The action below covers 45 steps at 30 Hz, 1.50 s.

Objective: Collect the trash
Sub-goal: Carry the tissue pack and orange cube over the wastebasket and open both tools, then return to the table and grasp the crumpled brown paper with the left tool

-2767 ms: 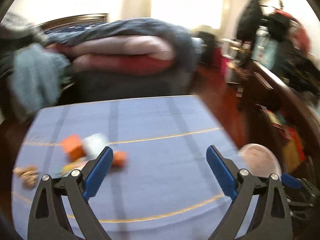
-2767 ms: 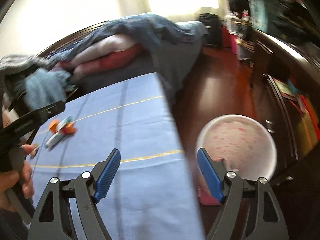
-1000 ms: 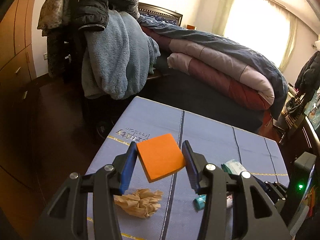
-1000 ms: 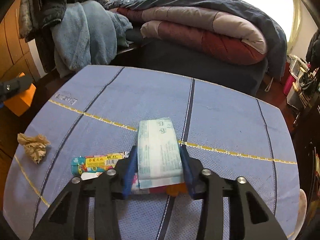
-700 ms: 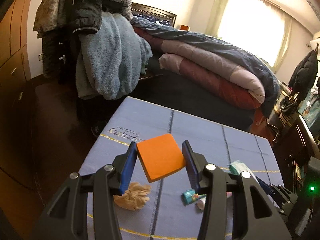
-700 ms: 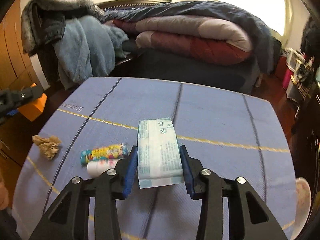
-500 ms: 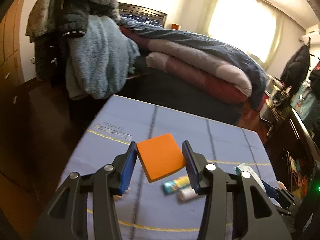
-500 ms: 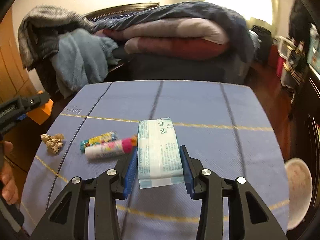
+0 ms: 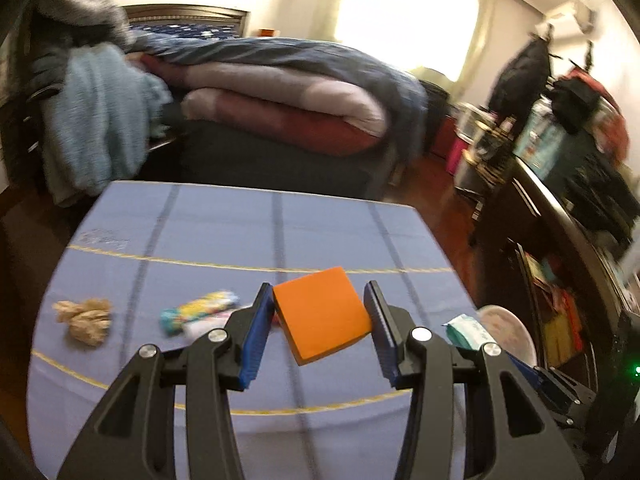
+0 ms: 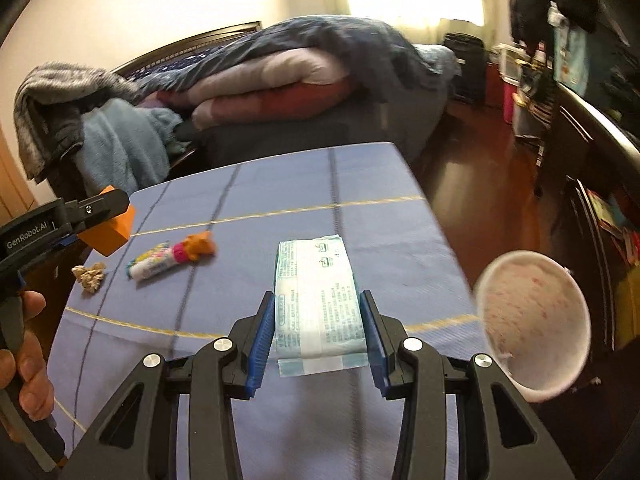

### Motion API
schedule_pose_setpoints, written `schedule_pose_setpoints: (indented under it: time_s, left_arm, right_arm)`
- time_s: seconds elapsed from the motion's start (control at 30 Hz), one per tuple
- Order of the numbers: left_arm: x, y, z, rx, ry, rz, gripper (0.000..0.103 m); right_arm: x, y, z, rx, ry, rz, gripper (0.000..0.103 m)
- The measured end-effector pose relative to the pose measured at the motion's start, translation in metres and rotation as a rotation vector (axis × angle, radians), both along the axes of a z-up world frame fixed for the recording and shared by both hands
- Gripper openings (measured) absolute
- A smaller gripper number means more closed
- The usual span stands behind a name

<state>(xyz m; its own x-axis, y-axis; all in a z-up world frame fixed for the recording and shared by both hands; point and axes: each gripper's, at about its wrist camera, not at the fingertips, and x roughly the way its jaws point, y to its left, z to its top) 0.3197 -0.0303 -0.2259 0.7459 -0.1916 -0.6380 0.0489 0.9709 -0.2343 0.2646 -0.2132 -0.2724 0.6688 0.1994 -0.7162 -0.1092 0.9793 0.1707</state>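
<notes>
Clamping an orange block [image 9: 322, 314] between its blue pads, the left gripper [image 9: 320, 332] hangs over the blue table cloth [image 9: 224, 232] — the right gripper [image 10: 318, 338] is closed on a pale tissue packet [image 10: 318, 304]. A crumpled paper wad [image 9: 84, 316] and a candy tube [image 10: 154, 266] lie on the cloth, while a pink-speckled bin [image 10: 532, 320] stands just off the table's right edge.

Blue table cloth [image 10: 360, 208] lies mostly bare on its right half — crumpled paper [image 10: 90, 276], candy tube [image 10: 154, 264] and orange scrap [image 10: 200, 244] crowd the left. Pink bin [image 10: 532, 320] stands just beside the right edge.
</notes>
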Motion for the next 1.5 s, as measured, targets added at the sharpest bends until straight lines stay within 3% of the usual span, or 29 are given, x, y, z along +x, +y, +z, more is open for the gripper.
schedule_pose_setpoints:
  time_s: [0.53, 0.8, 1.03, 1.1, 1.2, 1.37, 1.5]
  left_arm:
    - [0.015, -0.188, -0.018, -0.038, 0.047, -0.440, 0.047]
    - [0.035, -0.270, -0.032, -0.044, 0.073, -0.581, 0.047]
    - [0.064, -0.318, -0.049, -0.064, 0.107, -0.626, 0.050]
    - [0.075, -0.325, -0.055, -0.077, 0.124, -0.626, 0.065]
    - [0.085, -0.332, -0.064, -0.106, 0.151, -0.630, 0.074]
    - [0.084, -0.319, -0.057, -0.109, 0.117, -0.603, 0.078]
    - [0.076, -0.292, -0.040, -0.067, 0.065, -0.530, 0.083]
  right_arm:
    - [-0.032, -0.158, -0.019, 0.014, 0.022, -0.332, 0.042]
    - [-0.032, -0.207, -0.027, -0.010, 0.014, -0.430, 0.042]
    - [-0.017, -0.236, -0.040, -0.041, 0.027, -0.484, 0.042]
    - [-0.011, -0.244, -0.046, -0.047, 0.039, -0.499, 0.044]
    - [-0.003, -0.251, -0.056, -0.048, 0.051, -0.505, 0.047]
    - [-0.002, -0.250, -0.063, -0.053, 0.074, -0.510, 0.050]
    - [-0.007, -0.240, -0.059, -0.044, 0.073, -0.501, 0.054]
